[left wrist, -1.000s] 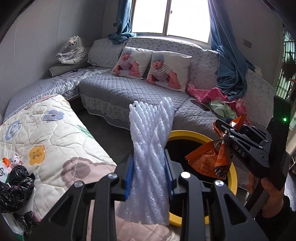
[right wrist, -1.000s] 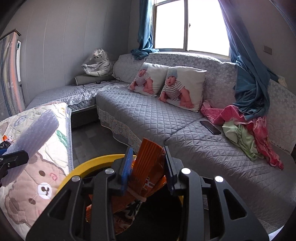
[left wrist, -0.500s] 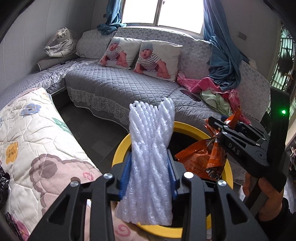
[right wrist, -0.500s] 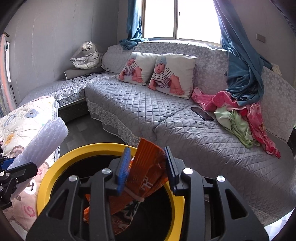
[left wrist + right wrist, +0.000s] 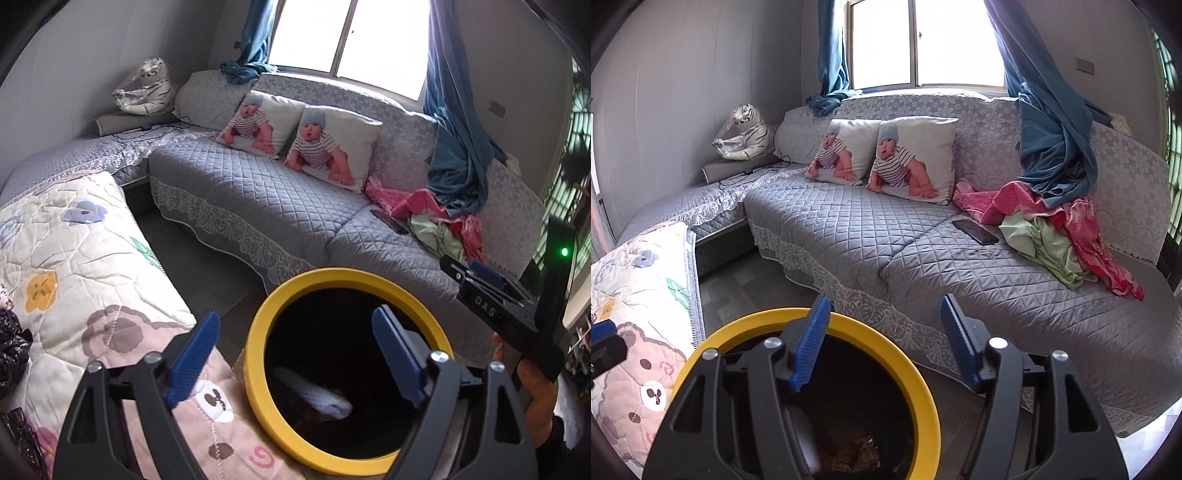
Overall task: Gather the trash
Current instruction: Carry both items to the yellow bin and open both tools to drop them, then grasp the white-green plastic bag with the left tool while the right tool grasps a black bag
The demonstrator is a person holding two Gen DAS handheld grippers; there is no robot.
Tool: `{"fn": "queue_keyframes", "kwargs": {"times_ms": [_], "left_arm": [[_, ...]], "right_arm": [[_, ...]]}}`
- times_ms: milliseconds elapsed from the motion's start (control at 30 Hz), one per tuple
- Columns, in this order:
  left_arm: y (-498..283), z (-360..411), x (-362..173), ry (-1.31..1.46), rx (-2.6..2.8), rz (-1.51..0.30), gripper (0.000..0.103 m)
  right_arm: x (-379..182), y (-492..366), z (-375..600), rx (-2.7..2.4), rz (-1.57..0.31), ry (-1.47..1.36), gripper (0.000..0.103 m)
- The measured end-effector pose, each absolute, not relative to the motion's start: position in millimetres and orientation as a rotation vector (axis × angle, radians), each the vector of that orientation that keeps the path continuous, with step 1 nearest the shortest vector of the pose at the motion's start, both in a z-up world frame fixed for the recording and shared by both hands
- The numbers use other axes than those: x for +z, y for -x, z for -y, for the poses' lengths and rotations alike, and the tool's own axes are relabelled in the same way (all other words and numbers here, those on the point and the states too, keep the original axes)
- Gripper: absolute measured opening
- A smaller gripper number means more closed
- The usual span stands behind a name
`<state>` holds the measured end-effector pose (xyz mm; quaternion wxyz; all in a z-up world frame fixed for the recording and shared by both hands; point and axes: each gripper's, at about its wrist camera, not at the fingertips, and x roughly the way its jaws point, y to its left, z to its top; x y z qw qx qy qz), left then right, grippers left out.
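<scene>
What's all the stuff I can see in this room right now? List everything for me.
Trash bin: one, yellow rim, dark inside, on the floor below both tools.
White foam wrap: one, inside the bin.
Orange wrapper: one, at the bin's bottom.
Sofa: one, grey quilted, under the window.
Baby-print pillows: two, against the sofa back.
Phone: one, black, on the sofa seat.
Clothes: pink and green pile, right of the phone.
Curtains: blue, beside the window.
Toy tiger: one, white, bagged, in the corner.
Floral quilt: one, left.
Black bags: far left.
Left gripper: jaws open, empty.
Right gripper: jaws open, empty.
</scene>
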<state>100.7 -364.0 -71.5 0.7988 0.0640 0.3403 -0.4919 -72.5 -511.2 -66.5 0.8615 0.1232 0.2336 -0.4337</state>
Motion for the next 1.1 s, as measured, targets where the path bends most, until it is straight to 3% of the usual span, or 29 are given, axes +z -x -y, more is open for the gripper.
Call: {"fn": "queue_keyframes", "kwargs": {"times_ms": [167,500,1100], "left_arm": [[-113,337,-55,-0.075,-1.007,-0.694,0.095],[-141,239,-17,0.030,-0.882,-0.602,0.095],[-162,-2,-29,0.042,-0.545,-0.498,0.095]], "right_arm": [[-59,73,500,-0.874,-0.457,-0.207,0.070],[-31,40,433,-0.638,-0.341,-0.099,0.084],[-21,-39,254,-0.022,-0.365,0.058,0.088]]}}
